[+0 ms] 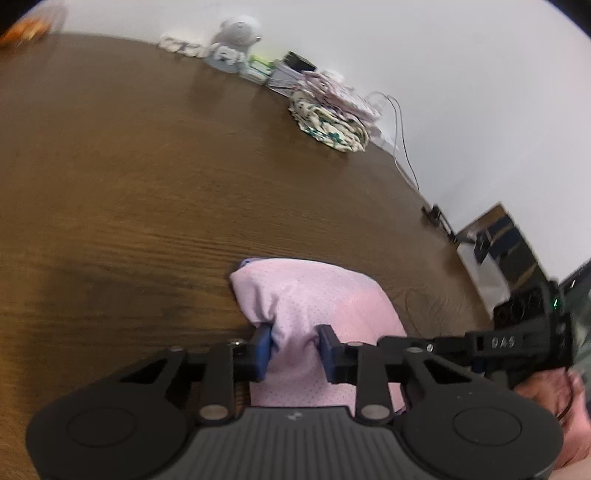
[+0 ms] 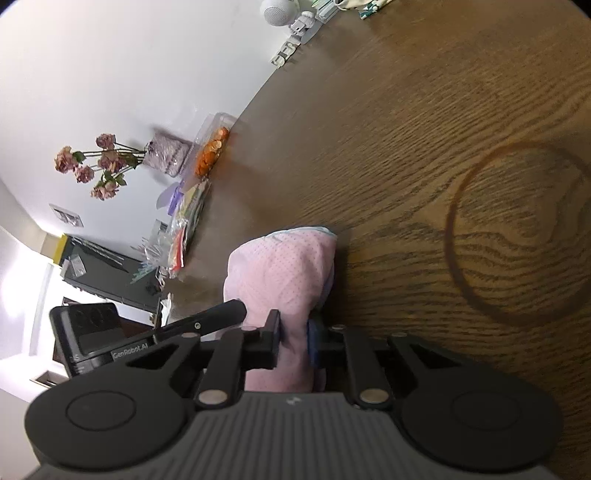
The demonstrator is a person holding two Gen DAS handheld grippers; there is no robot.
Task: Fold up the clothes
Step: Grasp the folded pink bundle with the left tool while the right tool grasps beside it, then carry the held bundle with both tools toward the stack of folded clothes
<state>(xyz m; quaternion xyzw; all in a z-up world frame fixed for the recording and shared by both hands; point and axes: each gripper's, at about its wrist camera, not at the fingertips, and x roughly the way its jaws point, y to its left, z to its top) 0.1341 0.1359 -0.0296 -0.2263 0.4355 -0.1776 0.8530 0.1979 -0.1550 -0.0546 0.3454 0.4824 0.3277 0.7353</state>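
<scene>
A pink dotted garment is bunched over the brown wooden table. My left gripper is shut on one part of it, blue pads pinching the cloth. My right gripper is shut on another part of the same pink garment, which hangs folded between the fingers above the table. The right gripper also shows at the right edge of the left wrist view. The left gripper shows at the left of the right wrist view.
A stack of folded patterned clothes lies at the table's far edge by the white wall, beside small boxes and a white round speaker. A cable runs along the wall. A vase of dried roses, an orange snack box and bags line another edge.
</scene>
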